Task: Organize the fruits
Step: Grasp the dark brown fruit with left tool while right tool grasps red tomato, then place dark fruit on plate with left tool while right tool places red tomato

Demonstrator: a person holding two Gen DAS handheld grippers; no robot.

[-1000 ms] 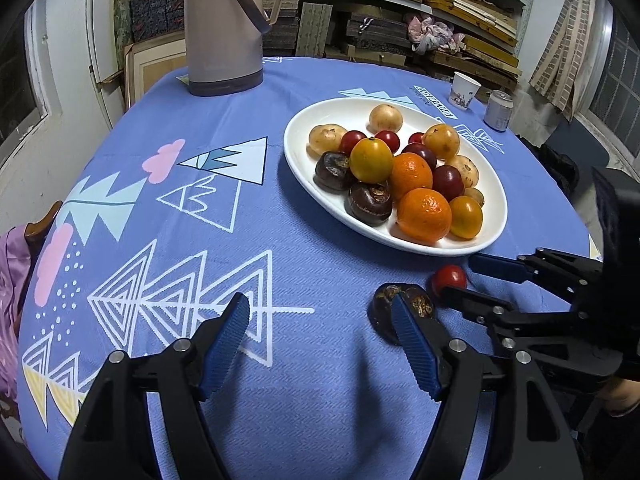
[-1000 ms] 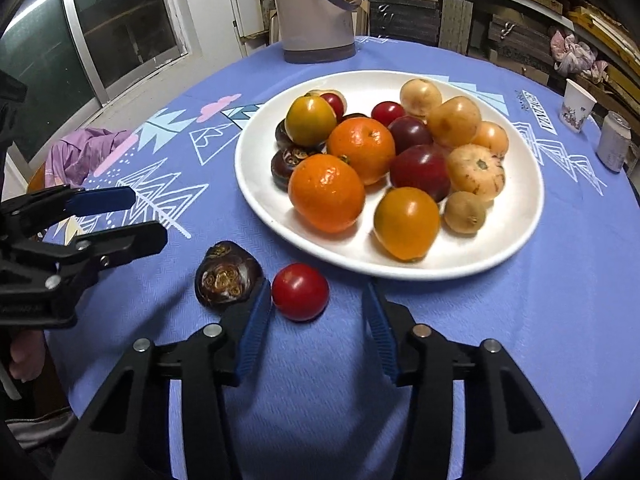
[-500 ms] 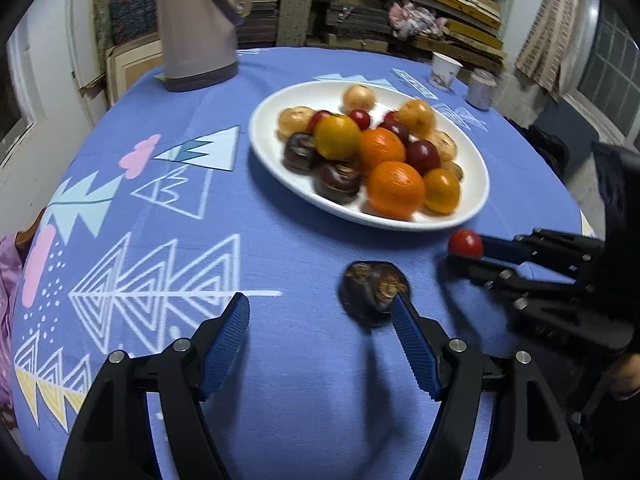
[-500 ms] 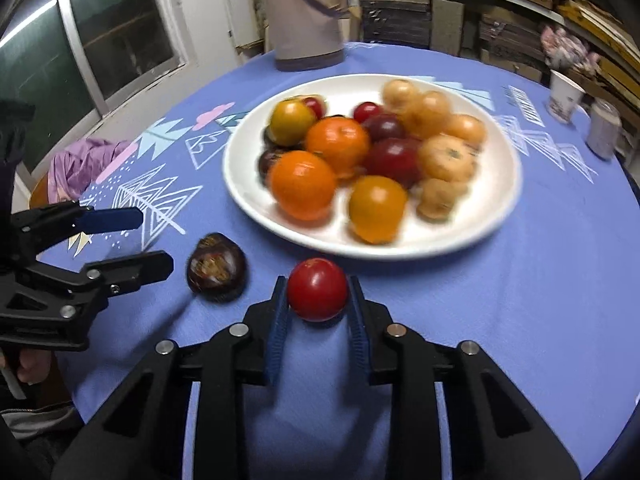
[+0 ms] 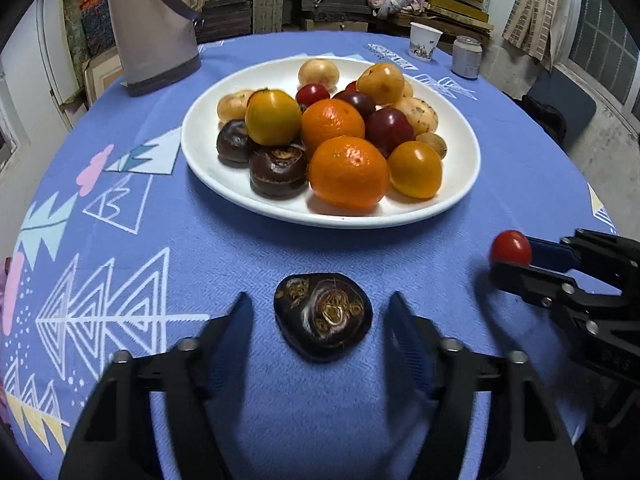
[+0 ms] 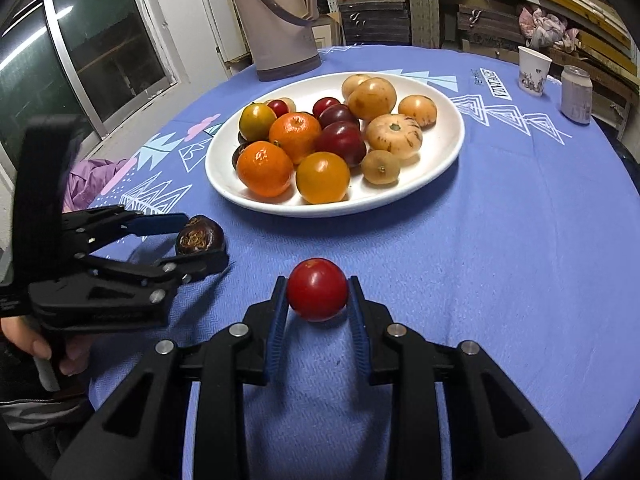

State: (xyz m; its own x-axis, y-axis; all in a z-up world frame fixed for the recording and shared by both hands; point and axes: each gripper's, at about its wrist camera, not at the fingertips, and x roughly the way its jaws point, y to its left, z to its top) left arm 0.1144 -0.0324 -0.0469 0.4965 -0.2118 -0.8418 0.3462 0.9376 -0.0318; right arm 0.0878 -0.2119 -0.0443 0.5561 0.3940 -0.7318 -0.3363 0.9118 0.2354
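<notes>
Round bench [image 5: 248,248] under a blue patterned cloth, cluttered shelves behind. At centre, white plate [image 5: 460,184] heaped with oranges, yellow, red and dark fruits; beyond it a tall beige jug [image 5: 152,28], paper cup [image 5: 425,42] and small jar [image 5: 466,57]. Nearer, on the cloth short of the plate, dark brown fruit [image 5: 323,316] between the fingers of the left claw [image 5: 320,320], jaws closing, pads not visibly touching. To the right, right claw [image 6: 318,296] clamped on a small red tomato [image 6: 317,289], near the plate's front rim.
</notes>
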